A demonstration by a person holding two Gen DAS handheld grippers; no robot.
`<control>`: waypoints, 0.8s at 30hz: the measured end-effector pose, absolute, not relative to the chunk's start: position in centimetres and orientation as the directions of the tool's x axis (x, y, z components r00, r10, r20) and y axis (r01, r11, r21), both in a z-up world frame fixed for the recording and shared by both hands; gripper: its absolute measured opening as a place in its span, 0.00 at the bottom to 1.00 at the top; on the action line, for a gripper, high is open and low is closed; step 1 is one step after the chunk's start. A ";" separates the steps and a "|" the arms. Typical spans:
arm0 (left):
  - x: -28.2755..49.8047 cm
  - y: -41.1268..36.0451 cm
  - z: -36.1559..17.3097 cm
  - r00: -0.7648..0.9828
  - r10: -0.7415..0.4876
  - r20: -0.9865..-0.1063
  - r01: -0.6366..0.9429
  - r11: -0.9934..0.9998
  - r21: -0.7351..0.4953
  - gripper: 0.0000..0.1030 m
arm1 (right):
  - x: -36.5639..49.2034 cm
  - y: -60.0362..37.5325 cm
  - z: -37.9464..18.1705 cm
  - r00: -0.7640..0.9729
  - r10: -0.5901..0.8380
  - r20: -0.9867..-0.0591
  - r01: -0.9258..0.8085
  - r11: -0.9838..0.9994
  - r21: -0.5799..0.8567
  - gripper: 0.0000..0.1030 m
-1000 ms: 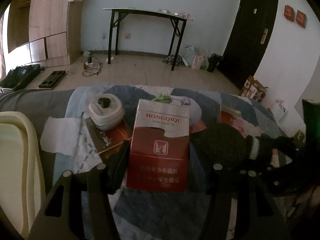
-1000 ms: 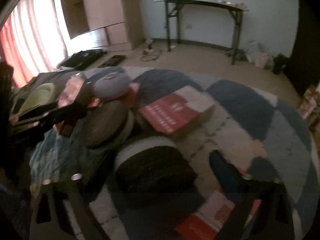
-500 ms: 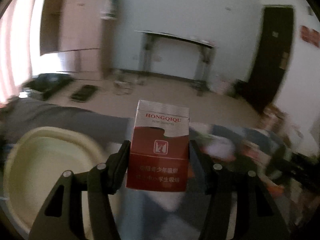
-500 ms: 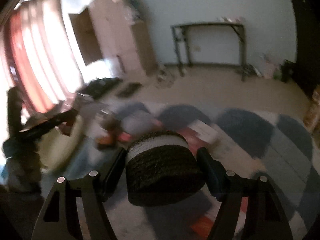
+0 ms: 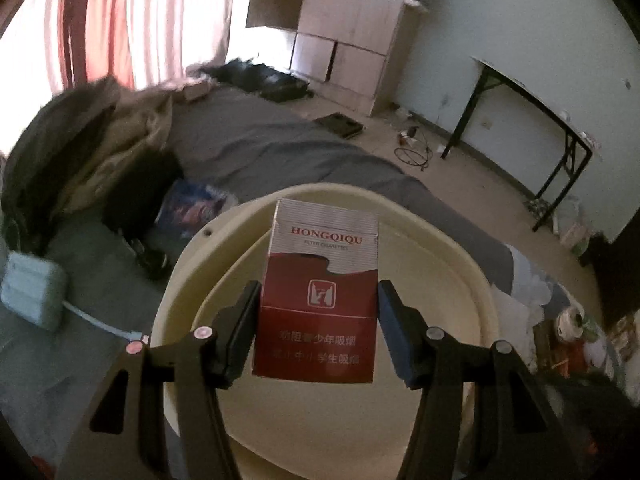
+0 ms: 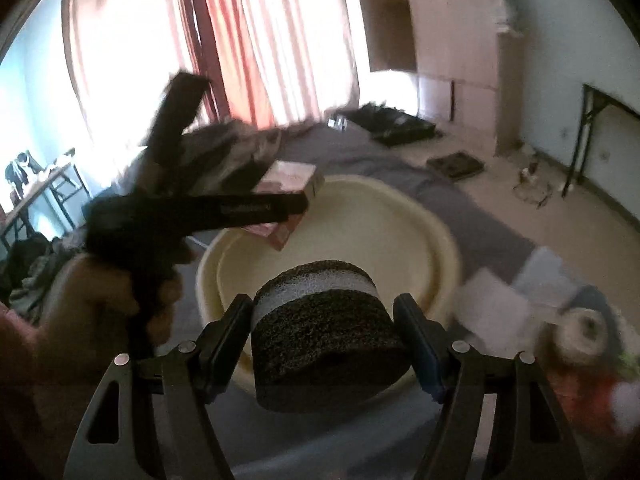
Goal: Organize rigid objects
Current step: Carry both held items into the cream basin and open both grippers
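- Cigarette pack (image 5: 318, 300), red and silver, is clamped upright between the pads of the left tongs (image 5: 318, 322), and it now hangs over the cream basin (image 5: 460, 264) instead of over the patchwork blanket.
- Right tongs (image 6: 324, 338) are clamped on a black sponge with a white band (image 6: 320, 320), which now hangs over the near rim of the same basin.
- Both items have been carried from the pile on the bed to the basin, so I judge the release into it is the next step.
- Basin looks empty inside.

Red curtains (image 5: 100, 20), wooden wardrobe (image 5: 352, 28), black folding table (image 5: 532, 120), grey bedsheet (image 5: 280, 152)
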State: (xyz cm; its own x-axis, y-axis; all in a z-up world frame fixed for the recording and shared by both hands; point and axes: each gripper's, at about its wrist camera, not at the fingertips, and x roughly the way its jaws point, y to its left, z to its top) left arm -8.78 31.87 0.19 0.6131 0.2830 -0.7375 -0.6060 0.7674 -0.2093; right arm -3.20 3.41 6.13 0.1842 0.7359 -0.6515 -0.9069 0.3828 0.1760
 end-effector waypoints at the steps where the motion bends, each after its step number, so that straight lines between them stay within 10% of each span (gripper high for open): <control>1: -9.0 32.4 -0.2 0.608 0.275 -0.744 -0.614 0.757 -0.222 0.57 | -2.9 4.9 5.2 0.175 0.724 -0.667 -0.907 0.382 0.177 0.70; 15: -8.3 34.2 -3.7 0.548 0.151 -0.823 -0.656 0.688 -0.310 0.61 | -0.8 14.4 1.6 0.188 0.624 -0.758 -0.931 0.360 0.065 0.75; 18: -9.2 34.1 -2.1 0.632 0.123 -0.765 -0.612 0.686 -0.394 0.81 | -1.3 14.3 2.2 0.187 0.655 -0.732 -0.938 0.341 0.065 1.00; 24: -9.8 30.3 3.8 0.799 0.095 -0.594 -0.444 0.759 -0.476 1.00 | -2.2 6.8 6.9 0.279 0.709 -0.648 -0.895 0.437 0.093 1.00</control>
